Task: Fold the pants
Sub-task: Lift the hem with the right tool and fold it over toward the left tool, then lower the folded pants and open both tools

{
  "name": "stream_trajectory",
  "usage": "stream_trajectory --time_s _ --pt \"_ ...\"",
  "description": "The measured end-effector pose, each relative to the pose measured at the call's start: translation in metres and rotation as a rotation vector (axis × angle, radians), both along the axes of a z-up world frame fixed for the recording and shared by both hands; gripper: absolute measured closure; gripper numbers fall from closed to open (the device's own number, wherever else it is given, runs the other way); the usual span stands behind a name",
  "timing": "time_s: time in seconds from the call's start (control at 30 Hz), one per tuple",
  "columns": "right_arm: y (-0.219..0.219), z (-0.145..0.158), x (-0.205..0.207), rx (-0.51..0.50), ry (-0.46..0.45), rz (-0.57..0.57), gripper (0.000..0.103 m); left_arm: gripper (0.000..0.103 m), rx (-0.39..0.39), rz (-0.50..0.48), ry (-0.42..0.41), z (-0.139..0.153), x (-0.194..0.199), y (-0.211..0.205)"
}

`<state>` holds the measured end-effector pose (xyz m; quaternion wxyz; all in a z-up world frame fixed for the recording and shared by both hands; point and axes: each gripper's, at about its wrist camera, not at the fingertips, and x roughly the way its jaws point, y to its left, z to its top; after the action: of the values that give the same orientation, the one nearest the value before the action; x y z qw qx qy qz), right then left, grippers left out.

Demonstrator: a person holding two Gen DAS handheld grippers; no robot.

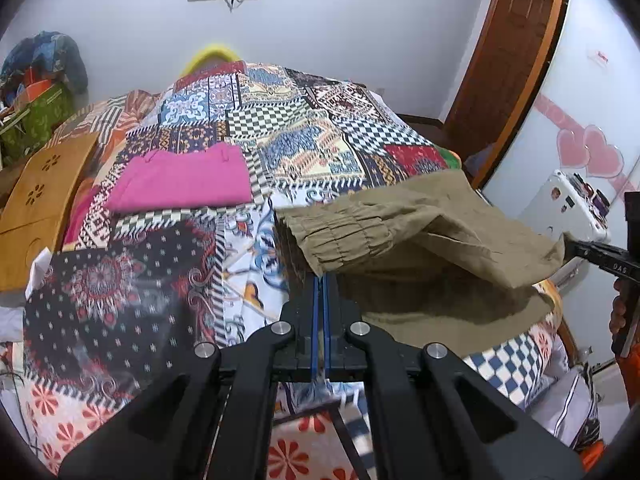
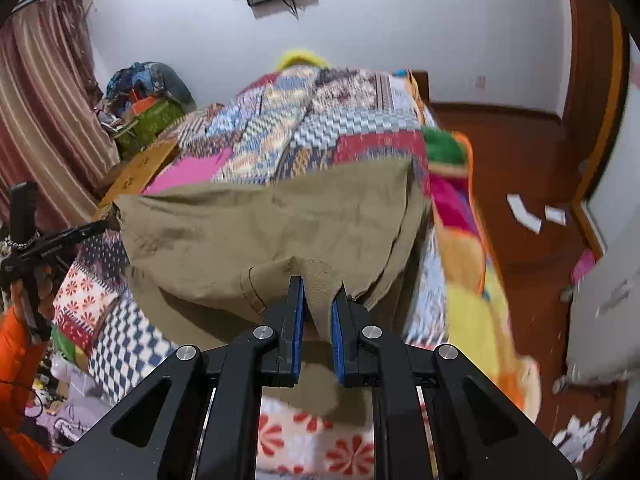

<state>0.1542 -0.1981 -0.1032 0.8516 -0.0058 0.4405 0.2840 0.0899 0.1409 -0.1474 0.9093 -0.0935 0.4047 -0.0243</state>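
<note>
Olive-khaki cotton pants [image 1: 400,224] hang mid-fold over the patchwork bed [image 1: 120,288]; we clench both grippers, left [image 1: 321,280] and right [image 2: 318,300], on them, next lowering evenly.

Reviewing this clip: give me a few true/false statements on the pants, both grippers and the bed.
1. The left gripper is shut on the olive pants. True.
2. The right gripper hangs free of the pants. False: olive cloth sits pinched between its fingers.
3. The pants lie flat on the patchwork bedspread. False: they are lifted, stretched between both grippers.
4. A folded pink garment lies on the bedspread. True.
5. The pants are blue. False: olive.
</note>
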Motion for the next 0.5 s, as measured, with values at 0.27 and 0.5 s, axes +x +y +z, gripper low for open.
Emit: stream_trajectory --time_s 0.27,0.5 --pt "-0.015 -0.033 -0.013 -0.028 0.079 -0.041 0.092 0.102 0.014 -0.009 0.073 -0.03 -0.019 -0.006" --pt "-0.017 -0.053 -0.022 -0.084 0.103 -0.046 0.09 0.102 0.037 0.012 0.12 -0.049 -0.028 -0.006"
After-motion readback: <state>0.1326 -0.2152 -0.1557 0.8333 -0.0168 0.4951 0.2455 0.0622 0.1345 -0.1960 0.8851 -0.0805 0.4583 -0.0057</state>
